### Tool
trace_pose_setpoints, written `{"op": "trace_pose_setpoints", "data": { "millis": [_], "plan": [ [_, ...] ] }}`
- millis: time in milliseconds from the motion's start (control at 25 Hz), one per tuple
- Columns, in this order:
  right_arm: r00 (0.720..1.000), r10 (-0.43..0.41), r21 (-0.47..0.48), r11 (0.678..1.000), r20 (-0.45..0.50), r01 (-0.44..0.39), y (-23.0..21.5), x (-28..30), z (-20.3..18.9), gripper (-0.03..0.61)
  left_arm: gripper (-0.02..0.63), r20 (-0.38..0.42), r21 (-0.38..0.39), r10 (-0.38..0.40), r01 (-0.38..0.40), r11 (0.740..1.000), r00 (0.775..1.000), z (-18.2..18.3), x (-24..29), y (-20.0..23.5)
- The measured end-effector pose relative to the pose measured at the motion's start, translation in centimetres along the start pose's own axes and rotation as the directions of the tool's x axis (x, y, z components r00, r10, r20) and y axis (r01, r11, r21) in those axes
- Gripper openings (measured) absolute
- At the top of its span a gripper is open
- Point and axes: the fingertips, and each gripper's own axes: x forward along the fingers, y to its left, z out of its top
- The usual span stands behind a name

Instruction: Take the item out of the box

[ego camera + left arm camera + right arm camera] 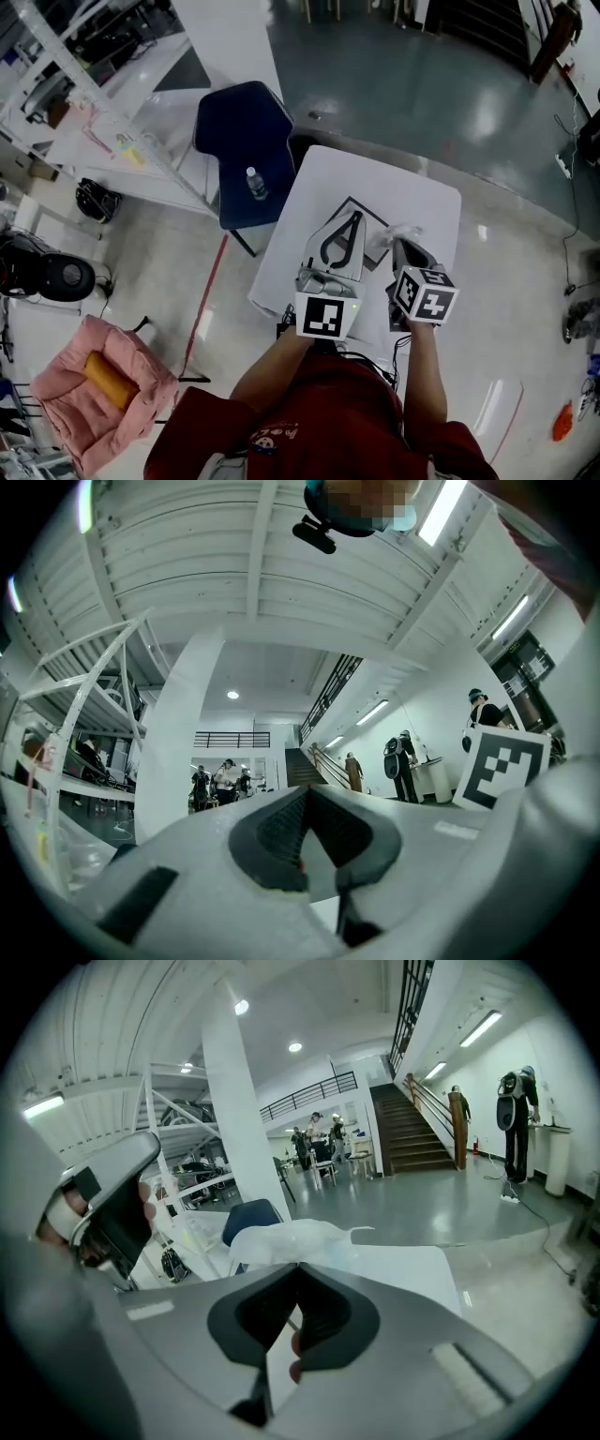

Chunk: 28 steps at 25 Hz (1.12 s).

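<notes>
White table (422, 202) carried the box (368, 214). Above the box, right gripper (298, 1267) pinched a plastic-wrapped item (281, 1239), judged lifted out; left gripper (306, 791) jaws met, empty. Next: place it beside the box.

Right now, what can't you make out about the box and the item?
Box: in the head view, the left gripper covers all but a dark-edged corner; open or closed, cannot tell.
Item: the right gripper is shut on a pale plastic wrap; its contents are blurred in both views.
Left gripper view: aimed above the table, shows neither.
</notes>
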Motion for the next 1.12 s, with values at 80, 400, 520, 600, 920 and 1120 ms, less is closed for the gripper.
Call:
{"op": "trace_pose_setpoints", "data": {
  "millis": [80, 400, 520, 600, 920, 1120],
  "plan": [
    [0.999, -0.002, -0.005, 1.0, 0.039, 0.002, 0.4, -1.0, 0.7, 0.002, 0.003, 0.013, 0.014, -0.005, 0.005, 1.0, 1.0, 0.7, -0.4, -0.1],
    [0.979, -0.038, -0.05, 0.998, 0.203, 0.049, 0.2, -5.7, 4.3, 0.002, 0.003, 0.084, -0.167, 0.04, -0.025, 0.986, 0.996, 3.0, -0.7, -1.6],
    [0.968, -0.044, -0.058, 0.997, 0.248, 0.06, 0.2, -7.3, 5.2, 0.002, 0.003, 0.072, -0.166, 0.031, -0.019, 0.986, 0.997, 3.4, -1.0, -2.0],
    [0.958, -0.053, -0.071, 0.995, 0.283, 0.076, 0.1, -8.3, 6.0, 0.002, 0.002, 0.064, -0.166, 0.029, -0.018, 0.986, 0.997, 3.6, -0.9, -2.3],
    [0.911, -0.098, -0.128, 0.979, 0.399, 0.161, -0.5, -11.0, 8.7, 0.002, 0.003, 0.041, -0.15, 0.019, -0.012, 0.989, 0.999, 4.4, -0.2, -3.1],
    [0.879, -0.105, -0.137, 0.972, 0.466, 0.189, -0.5, -12.3, 9.8, 0.002, 0.002, 0.045, -0.159, 0.021, -0.013, 0.987, 0.999, 5.0, -0.1, -3.5]
  ]
}}
